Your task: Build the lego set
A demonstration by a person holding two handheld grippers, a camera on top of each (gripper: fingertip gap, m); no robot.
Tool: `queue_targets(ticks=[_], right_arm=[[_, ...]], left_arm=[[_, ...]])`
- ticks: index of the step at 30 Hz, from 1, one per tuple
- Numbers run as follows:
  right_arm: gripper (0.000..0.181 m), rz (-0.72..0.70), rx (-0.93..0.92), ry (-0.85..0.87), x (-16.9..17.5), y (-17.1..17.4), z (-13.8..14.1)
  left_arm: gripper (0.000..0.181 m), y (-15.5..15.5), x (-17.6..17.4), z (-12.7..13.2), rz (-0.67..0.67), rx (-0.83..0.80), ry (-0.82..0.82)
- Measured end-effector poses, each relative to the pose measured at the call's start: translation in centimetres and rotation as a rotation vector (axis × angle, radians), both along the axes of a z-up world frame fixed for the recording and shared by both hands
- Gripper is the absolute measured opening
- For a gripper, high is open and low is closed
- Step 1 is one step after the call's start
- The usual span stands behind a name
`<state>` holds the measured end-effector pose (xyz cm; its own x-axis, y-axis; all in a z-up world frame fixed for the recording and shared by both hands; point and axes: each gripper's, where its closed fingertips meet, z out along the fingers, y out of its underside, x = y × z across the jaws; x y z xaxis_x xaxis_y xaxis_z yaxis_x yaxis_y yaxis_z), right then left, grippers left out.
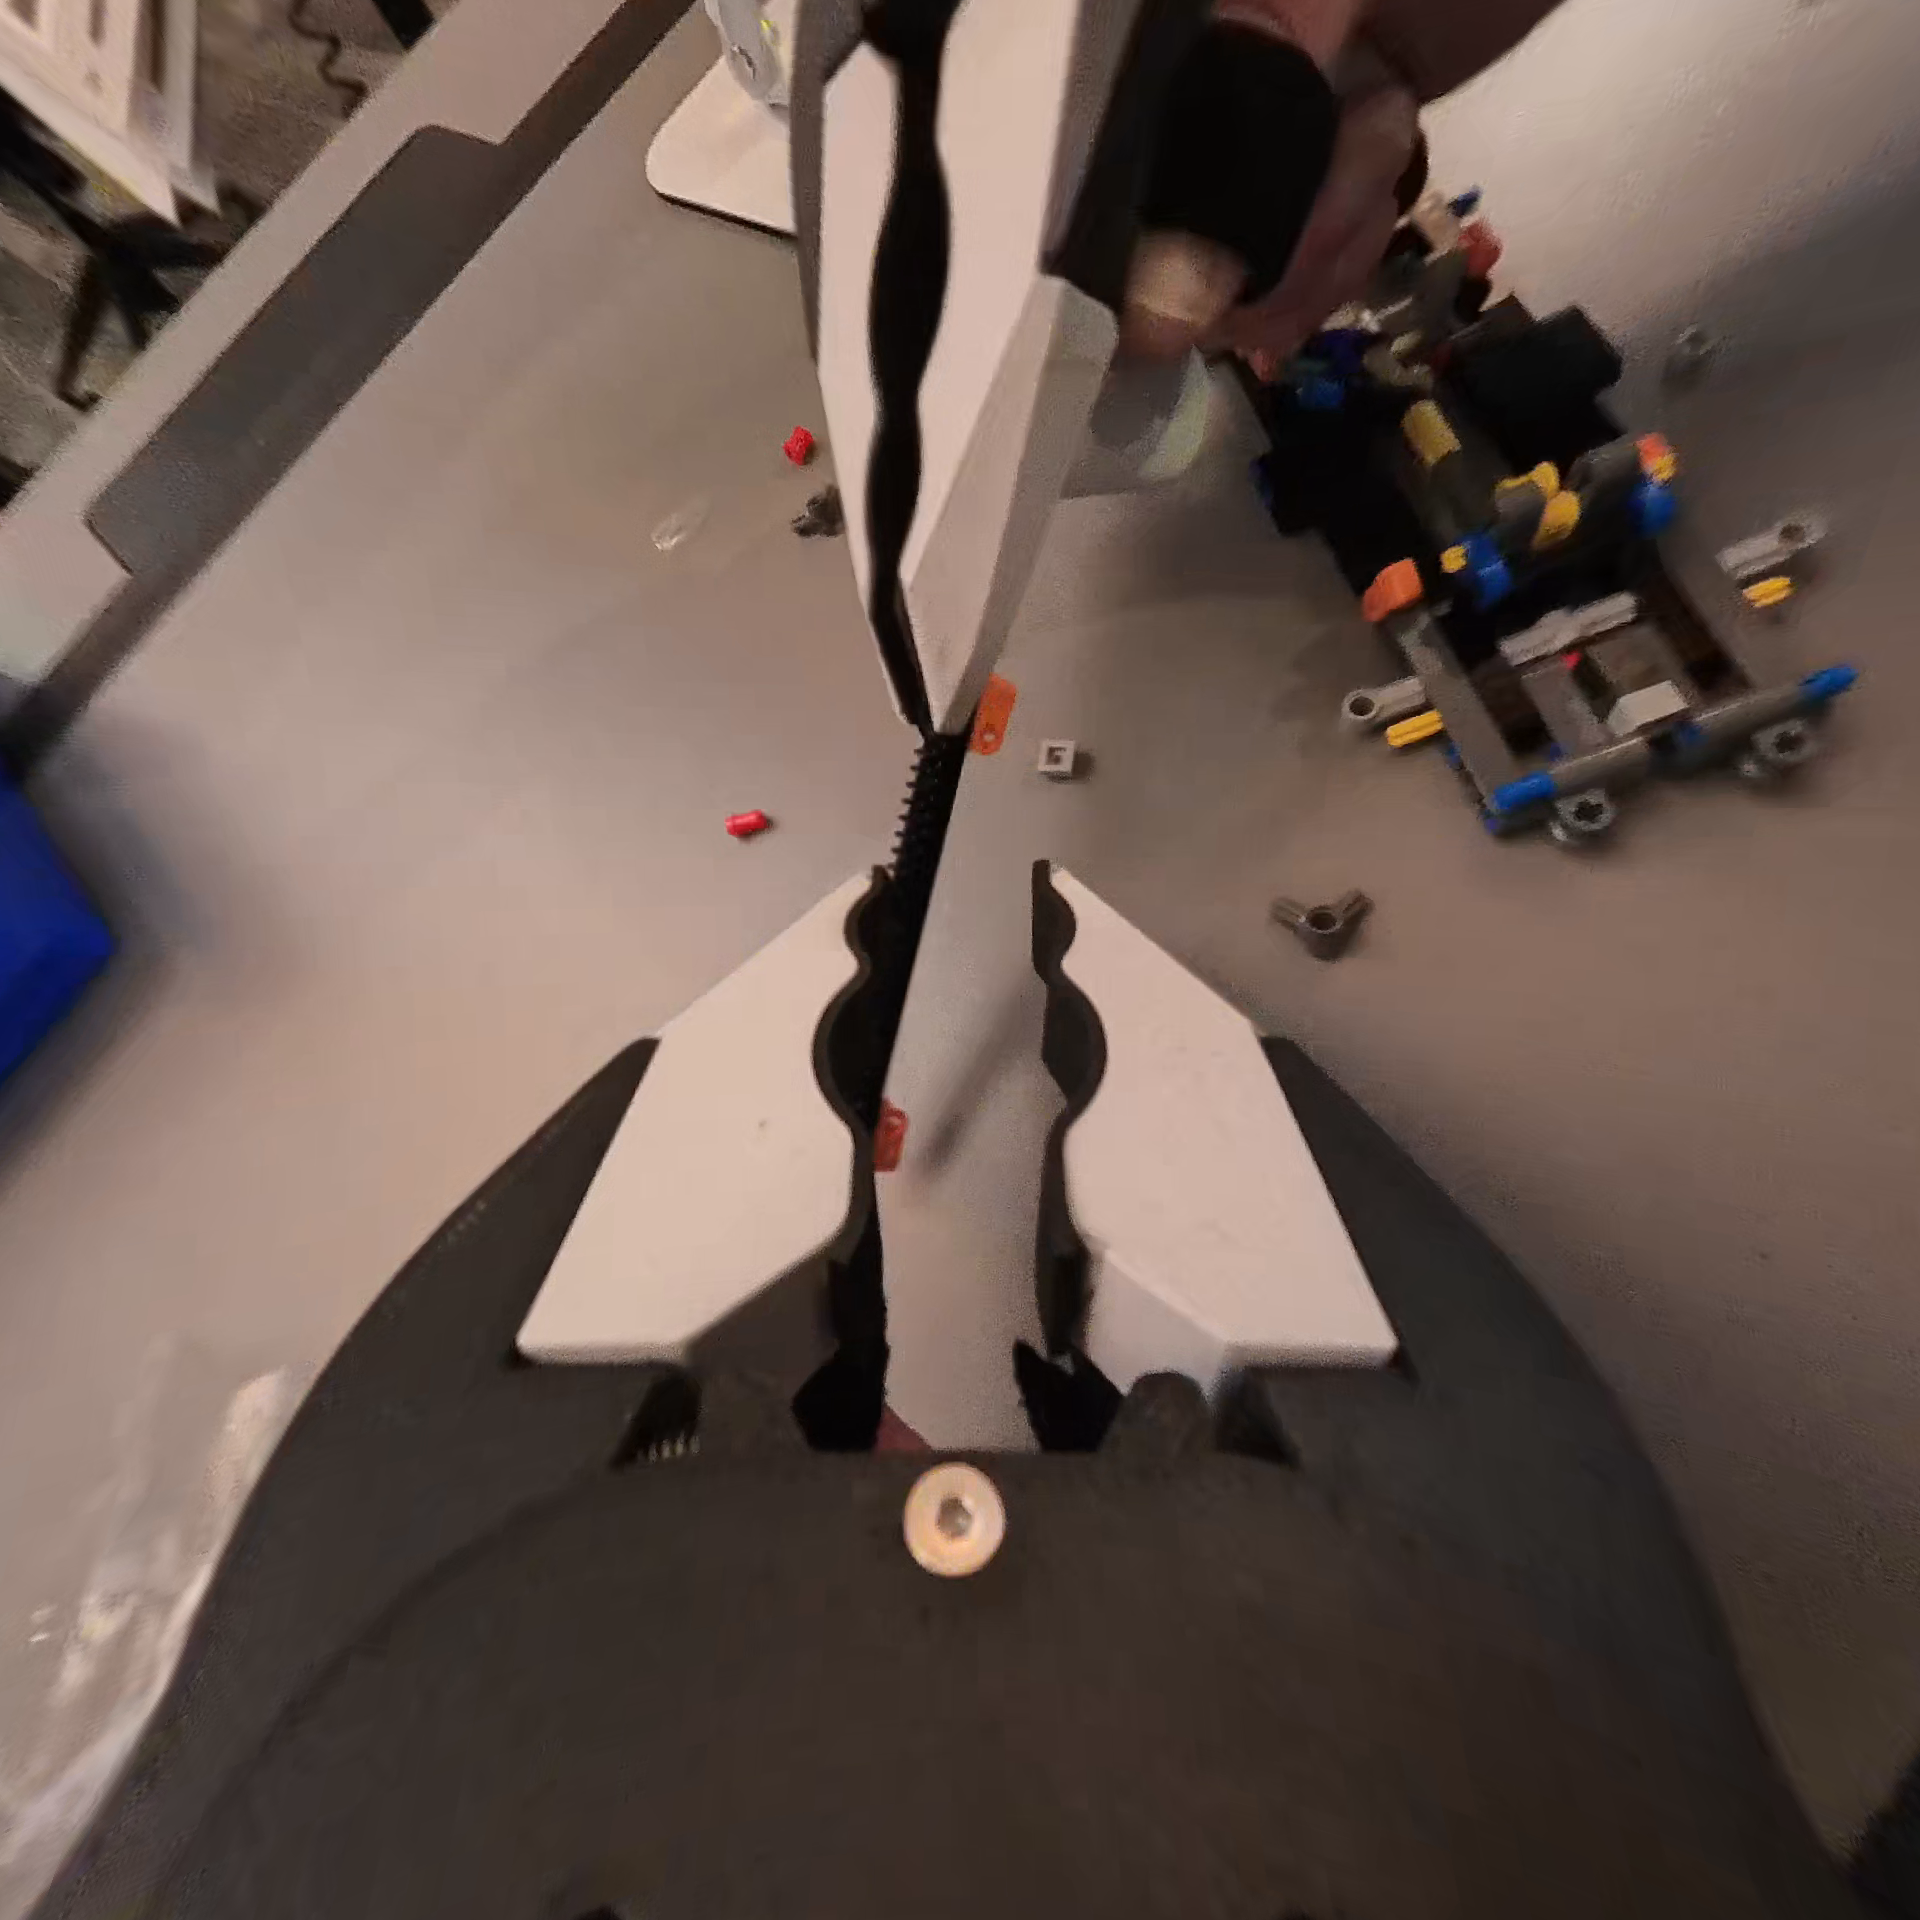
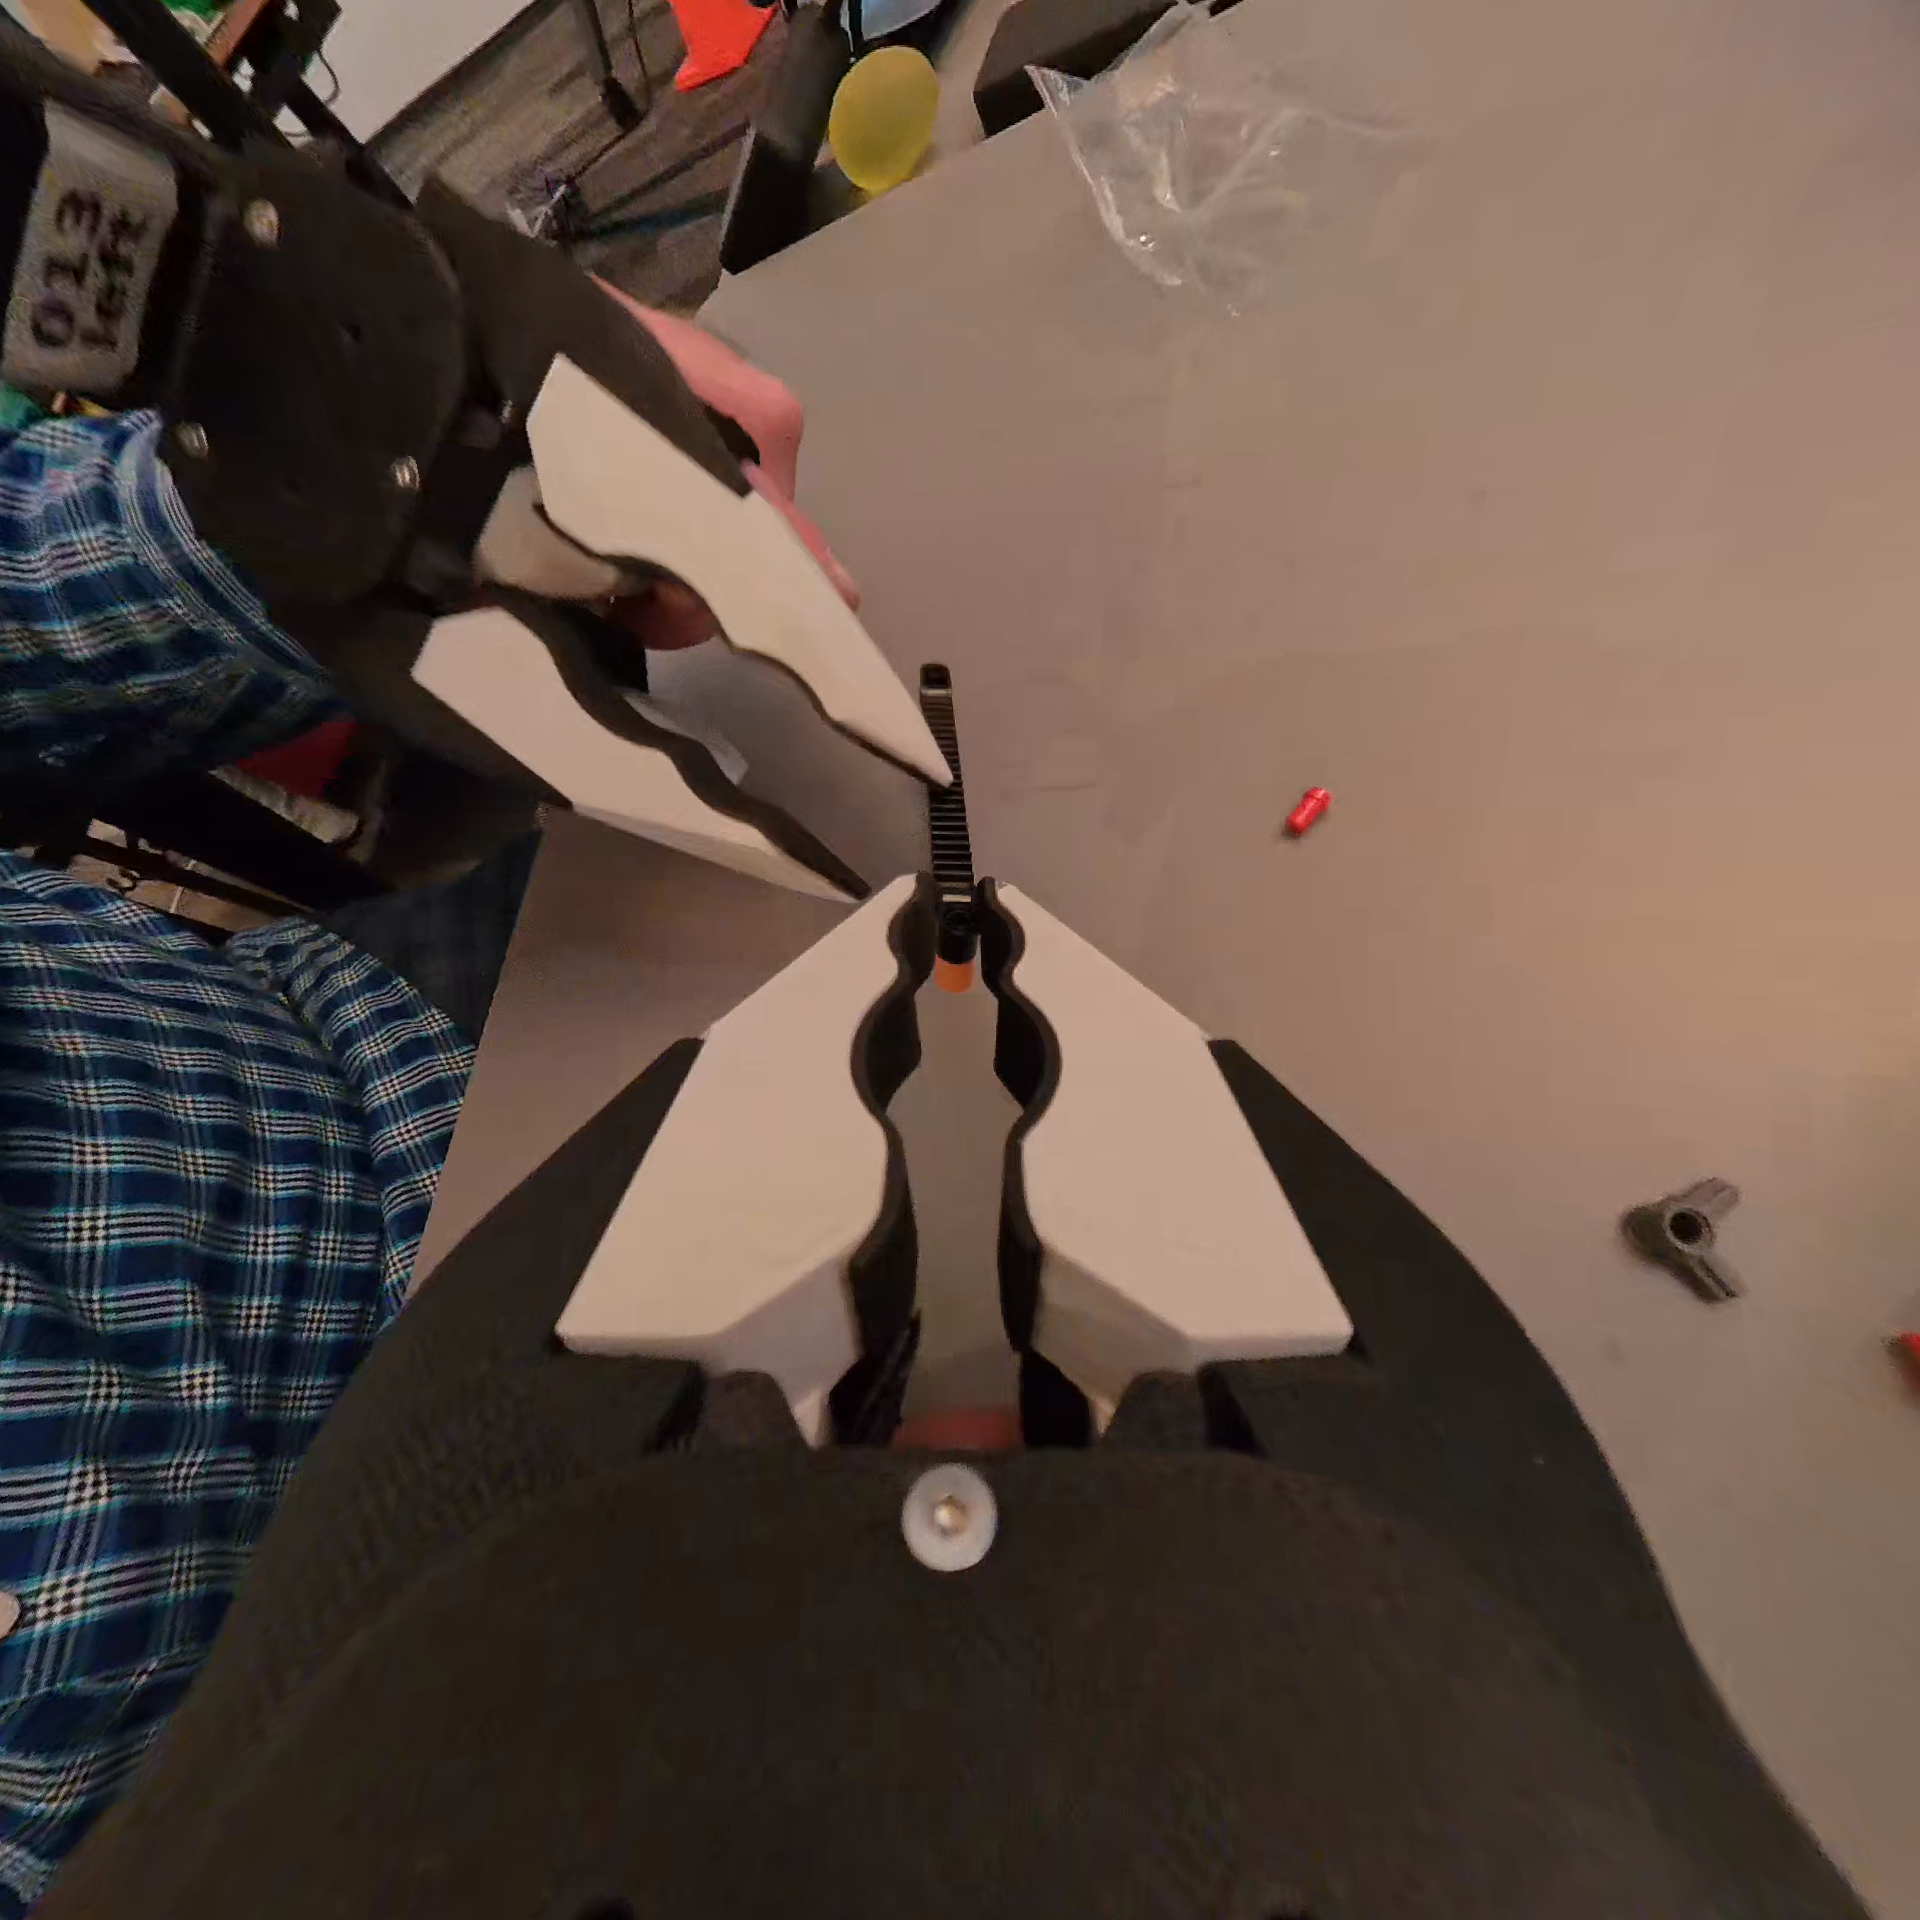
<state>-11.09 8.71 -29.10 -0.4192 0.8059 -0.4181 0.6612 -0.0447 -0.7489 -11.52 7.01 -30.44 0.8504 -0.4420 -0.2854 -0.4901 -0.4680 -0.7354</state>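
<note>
1. We see the right gripper [image 2: 951, 904] pinching a black toothed rack [image 2: 951, 790] at its tips.
2. Left gripper [image 1: 956, 883] spread; rack lies along its left finger [image 1: 727, 1143].
3. Bare table [image 2: 1455, 623] ahead of the right gripper; lego chassis [image 1: 1538, 561] right of the left one.

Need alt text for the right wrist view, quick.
The right tongs pinch a black toothed lego rack at its end with an orange pin, while the open left tongs reach in around it above the grey table.

Bench [image 2: 1455, 623]: grey, bare in the middle
Plastic bag [image 2: 1174, 166]: clear, crumpled, far corner
Balloon [image 2: 883, 114]: yellow, beyond the edge
Bin [image 1: 42, 925]: blue, left side
</note>
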Motion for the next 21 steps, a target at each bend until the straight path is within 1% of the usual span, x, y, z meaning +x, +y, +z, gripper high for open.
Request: queue_targets(ticks=[2, 4, 8, 12, 13, 15, 16, 18, 19, 21], right_arm=[[0.005, -0.005, -0.01, -0.011, 0.0, 0.2, 0.1], [0.005, -0.004, -0.029, -0.016, 0.0, 0.2, 0.3], [0.005, -0.009, -0.079, -0.037, -0.2, 0.3, 0.4], [0.005, -0.009, -0.088, -0.057, -0.3, 0.4, 0.2], [0.006, -0.013, -0.068, -0.054, -0.4, 0.5, 0.2], [0.02, -0.042, -0.003, -0.043, -0.6, 1.2, 0.2], [0.025, -0.047, 0.061, -0.039, -0.4, 1.6, 0.1], [0.024, 0.006, 0.195, -0.019, 0.6, 1.4, 0.4], [0.02, 0.049, 0.236, -0.02, 1.4, 0.7, 0.5], [0.018, 0.145, 0.276, -0.064, 3.3, -1.4, -0.1]], left_arm=[[0.014, 0.5, -0.4, 0.0, 0.029, 0.029, 0.066], [0.008, 0.9, -0.6, 0.2, 0.035, 0.056, 0.102], [0.006, 1.0, -0.7, -0.1, 0.033, 0.065, 0.165], [0.005, 0.9, -0.7, -0.3, 0.03, 0.044, 0.17], [0.005, 0.8, -0.7, -0.4, 0.032, 0.029, 0.168], [0.005, 0.6, -1.3, -0.9, 0.046, -0.017, 0.199], [0.005, 0.4, -1.5, -1.2, 0.051, -0.04, 0.197], [0.005, -0.3, -1.6, -2.0, 0.05, -0.123, 0.166], [0.005, -0.5, -1.8, -2.3, 0.057, -0.156, 0.163], [0.005, -1.0, -2.1, -3.0, 0.075, -0.217, 0.14]])
